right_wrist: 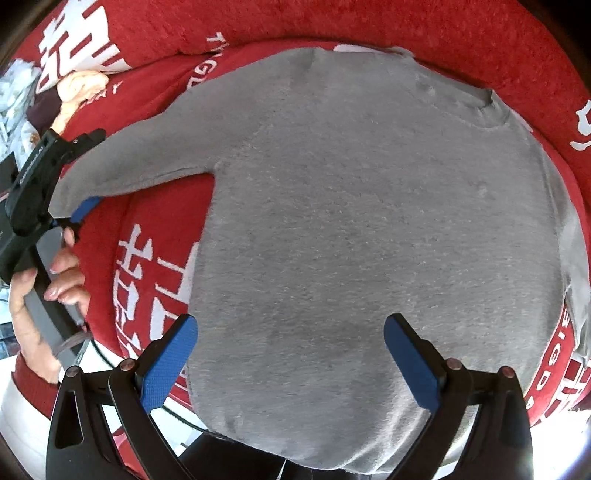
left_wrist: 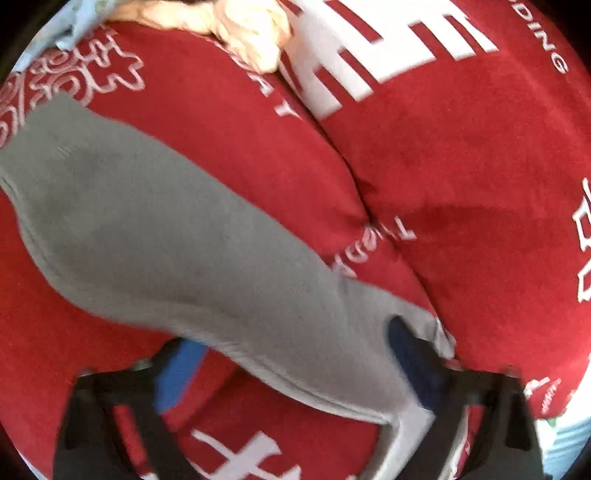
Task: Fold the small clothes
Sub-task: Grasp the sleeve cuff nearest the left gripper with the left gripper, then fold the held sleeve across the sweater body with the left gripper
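Two tools address one grey sweater [right_wrist: 369, 240] lying flat on the red blanket [right_wrist: 369, 33]. Left tool [right_wrist: 79, 173] straddles the sleeve cuff [left_wrist: 413, 354]; whether it pinches cannot be told. Right tool [right_wrist: 291, 354] hovers spread above the hem. The sleeve's long axis runs from the left tool toward the body, so folding inward likely falls to the left side.

My small grey sweater [right_wrist: 369, 240] lies flat, front down, spread across the red blanket [right_wrist: 155, 229]. Its one sleeve [left_wrist: 166, 229] stretches out sideways over that blanket.
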Tool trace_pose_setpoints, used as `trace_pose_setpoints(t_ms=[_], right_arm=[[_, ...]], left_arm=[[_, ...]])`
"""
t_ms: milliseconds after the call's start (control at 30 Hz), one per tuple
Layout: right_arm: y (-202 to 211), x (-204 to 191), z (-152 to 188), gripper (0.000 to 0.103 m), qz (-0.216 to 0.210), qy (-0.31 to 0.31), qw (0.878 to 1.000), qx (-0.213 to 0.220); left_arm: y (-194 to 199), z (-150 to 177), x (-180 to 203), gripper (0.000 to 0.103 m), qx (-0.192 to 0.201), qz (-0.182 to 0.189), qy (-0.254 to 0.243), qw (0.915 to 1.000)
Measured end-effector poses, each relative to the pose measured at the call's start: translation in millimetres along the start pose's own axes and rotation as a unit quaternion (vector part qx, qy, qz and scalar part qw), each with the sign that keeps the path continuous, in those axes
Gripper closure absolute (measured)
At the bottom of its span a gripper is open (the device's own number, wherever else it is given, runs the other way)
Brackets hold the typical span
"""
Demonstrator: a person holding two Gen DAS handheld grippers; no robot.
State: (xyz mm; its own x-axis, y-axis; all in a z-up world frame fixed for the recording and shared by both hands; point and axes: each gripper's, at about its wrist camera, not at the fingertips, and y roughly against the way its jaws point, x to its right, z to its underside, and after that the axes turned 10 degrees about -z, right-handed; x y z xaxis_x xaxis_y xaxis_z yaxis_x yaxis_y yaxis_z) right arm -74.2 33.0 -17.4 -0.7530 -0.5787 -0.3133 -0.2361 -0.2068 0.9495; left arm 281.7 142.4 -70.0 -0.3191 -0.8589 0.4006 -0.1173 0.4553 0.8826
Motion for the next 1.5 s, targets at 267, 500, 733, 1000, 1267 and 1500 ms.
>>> trace_pose_setpoints(t_ms=[267, 500, 733, 1000, 1267, 1500], right_arm=[[7, 12, 11, 0.002, 0.000, -0.013, 1.000, 0.011], [15, 45, 23, 0.002, -0.004, -0.035, 0.999, 0.019], [41, 92, 27, 0.002, -0.015, -0.082, 0.995, 0.051], [67, 171, 48, 0.002, -0.012, -0.169, 0.982, 0.087], [62, 214, 67, 0.002, -0.003, -0.213, 0.973, 0.087], [80, 189, 30, 0.002, 0.009, -0.137, 0.983, 0.121]], left_arm=[[-9, -13, 1, 0.096, 0.000, -0.045, -0.023, 0.9987], [51, -5, 65, 0.096, 0.073, 0.002, -0.132, 0.9886], [83, 57, 191, 0.096, 0.082, 0.105, -0.279, 0.9511], [34, 188, 279, 0.097, -0.027, 0.118, -0.404, 0.9066], [9, 220, 262, 0.096, -0.047, 0.020, -0.462, 0.8854], [58, 183, 214, 0.023, 0.015, -0.035, -0.429, 0.9024]])
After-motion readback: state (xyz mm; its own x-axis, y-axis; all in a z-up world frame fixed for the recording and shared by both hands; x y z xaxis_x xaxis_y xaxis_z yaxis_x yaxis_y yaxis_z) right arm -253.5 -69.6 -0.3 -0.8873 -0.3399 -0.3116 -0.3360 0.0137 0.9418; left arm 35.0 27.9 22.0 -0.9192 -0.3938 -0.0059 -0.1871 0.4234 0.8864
